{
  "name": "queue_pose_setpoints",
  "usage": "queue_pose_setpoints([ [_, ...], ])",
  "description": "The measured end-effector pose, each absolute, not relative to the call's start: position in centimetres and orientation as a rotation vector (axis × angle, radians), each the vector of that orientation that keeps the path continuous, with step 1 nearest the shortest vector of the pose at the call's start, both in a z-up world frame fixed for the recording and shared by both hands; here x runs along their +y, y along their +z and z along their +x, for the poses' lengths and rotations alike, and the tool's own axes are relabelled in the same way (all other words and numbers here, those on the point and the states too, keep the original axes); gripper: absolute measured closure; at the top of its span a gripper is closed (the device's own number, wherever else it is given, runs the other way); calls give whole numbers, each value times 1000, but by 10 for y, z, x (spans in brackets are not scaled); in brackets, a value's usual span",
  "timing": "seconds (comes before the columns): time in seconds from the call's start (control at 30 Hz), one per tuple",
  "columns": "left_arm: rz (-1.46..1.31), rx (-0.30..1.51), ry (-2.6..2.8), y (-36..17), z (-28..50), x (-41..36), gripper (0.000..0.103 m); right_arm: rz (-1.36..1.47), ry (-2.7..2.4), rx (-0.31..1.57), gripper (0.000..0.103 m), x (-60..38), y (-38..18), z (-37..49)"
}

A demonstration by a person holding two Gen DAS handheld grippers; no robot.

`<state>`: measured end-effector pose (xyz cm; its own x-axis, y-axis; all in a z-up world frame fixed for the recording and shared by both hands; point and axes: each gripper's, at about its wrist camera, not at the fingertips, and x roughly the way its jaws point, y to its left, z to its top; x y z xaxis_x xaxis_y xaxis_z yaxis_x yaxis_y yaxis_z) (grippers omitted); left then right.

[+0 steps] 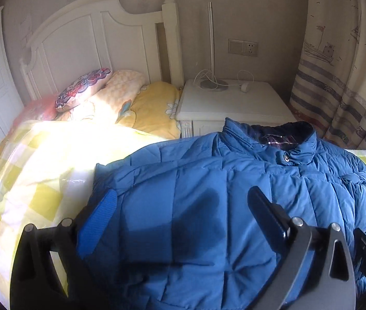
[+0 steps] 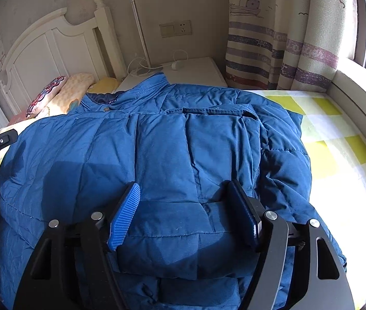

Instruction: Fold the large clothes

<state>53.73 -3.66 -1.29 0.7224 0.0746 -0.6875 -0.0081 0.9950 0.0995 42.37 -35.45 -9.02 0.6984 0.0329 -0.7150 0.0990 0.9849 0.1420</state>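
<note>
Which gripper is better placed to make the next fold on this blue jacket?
Probably the right gripper: its jaws straddle a thick fold of the blue jacket. The left gripper hovers wide open, gripping nothing.

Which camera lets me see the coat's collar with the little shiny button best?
The left wrist view. There the blue coat's collar lies open, showing its checked lining and the snap button. In the right wrist view the collar is far off, squashed flat at the coat's far edge, and the button is hard to make out.

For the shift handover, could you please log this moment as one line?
garment: blue puffer jacket on bed | left hand-held gripper: open, above jacket | right hand-held gripper: straddling jacket fold
</note>
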Motion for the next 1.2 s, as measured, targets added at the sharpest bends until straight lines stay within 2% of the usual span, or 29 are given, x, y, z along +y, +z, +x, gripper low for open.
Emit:
queue_pose_setpoints([
  [0.13, 82, 924, 65, -65, 583, -21, 2, 179, -36, 799, 34, -355, -90, 424],
  [0.17, 67, 893, 44, -70, 582, -17, 2, 179, -31, 797, 34, -355, -90, 424],
  [0.37, 66, 882, 55, -59, 567, -12, 2, 198, -20, 796, 34, -358, -91, 425],
  [0.53, 20, 706, 56, -27, 501, 4, 2, 199, -21, 794, 34, -358, -91, 424],
  [0.7, 5, 839, 50, -67, 511, 23, 2, 210, -15, 786, 34, -360, -91, 423],
  [0.97, 11, 821, 55, -66, 508, 23, 2, 210, -18, 761, 32, -357, -88, 418],
  [1.2, 18, 821, 59, -66, 509, 22, 2, 147, -82, 656, 32, -347, -72, 400],
])
